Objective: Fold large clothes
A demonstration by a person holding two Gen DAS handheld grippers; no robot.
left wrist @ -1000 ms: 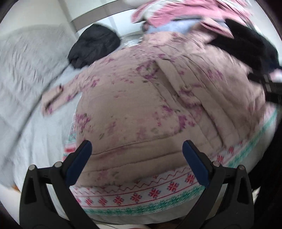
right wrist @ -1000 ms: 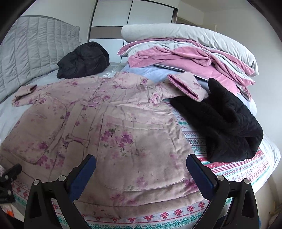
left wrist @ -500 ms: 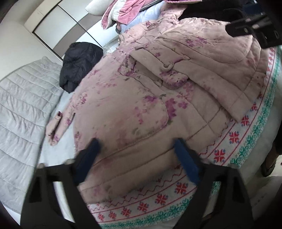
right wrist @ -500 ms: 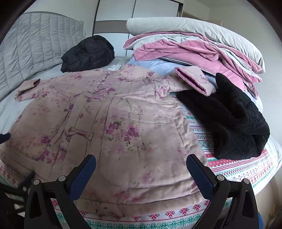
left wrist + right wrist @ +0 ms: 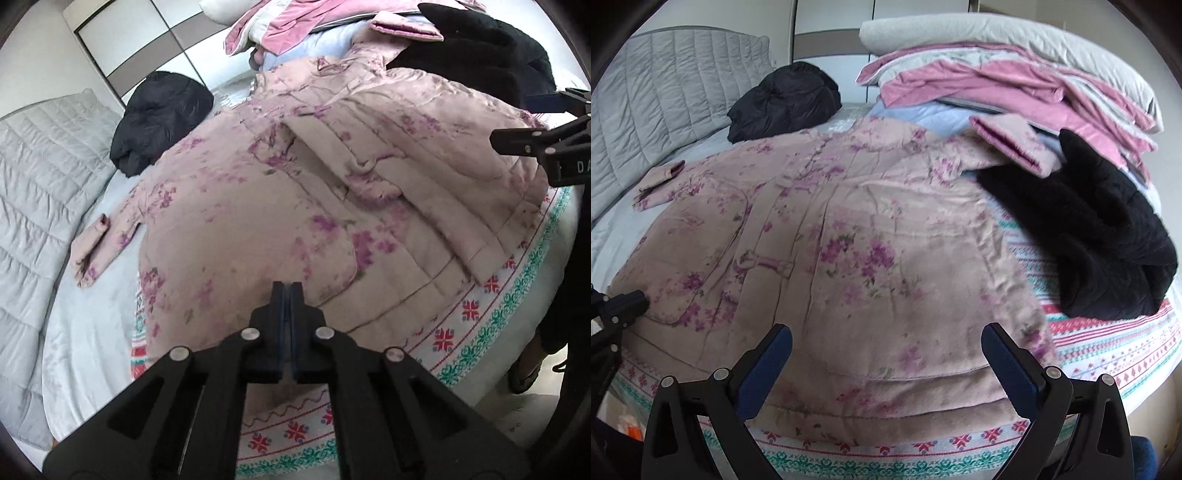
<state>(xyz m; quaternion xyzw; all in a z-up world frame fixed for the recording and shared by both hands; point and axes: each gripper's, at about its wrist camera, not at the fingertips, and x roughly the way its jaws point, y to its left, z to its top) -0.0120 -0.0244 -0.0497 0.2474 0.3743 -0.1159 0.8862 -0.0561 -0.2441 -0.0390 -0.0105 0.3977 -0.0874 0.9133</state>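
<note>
Left wrist view: the left tool (image 5: pixel 287 295) has its jaws pressed together at six o'clock, right at the near hem of the pink floral coat (image 5: pixel 295 192). Whether a fold of hem cloth is caught between the pads I cannot tell; the tips sit against the fabric, but no pinched ridge shows. The coat lies front-up across the bed (image 5: pixel 74 332), filling the middle of the picture, with one sleeve (image 5: pixel 99 243) stretched out toward nine o'clock and the collar up near twelve. The right tool (image 5: pixel 532 122) enters at three o'clock, over the coat's far side.

Right wrist view: the right tool (image 5: pixel 886 354) is spread wide at six o'clock, nothing between its jaws, hovering above the hem on its side. The coat's other sleeve (image 5: pixel 1012 144) is doubled back at one o'clock, beside a black garment (image 5: pixel 1089 236) at three o'clock. A dark jacket (image 5: pixel 783 99) rests at eleven o'clock and stacked bedding (image 5: pixel 997 74) at one.

Handling, as a judgement: the coat looks quilted and padded, so soft but bulky, fairly heavy for cloth, and likely to sag between two holds. It should not slip much on the patterned blanket (image 5: pixel 1108 350). The two hem corners look like the sound places to grip, taking the full thickness so the lining does not pull free.
</note>
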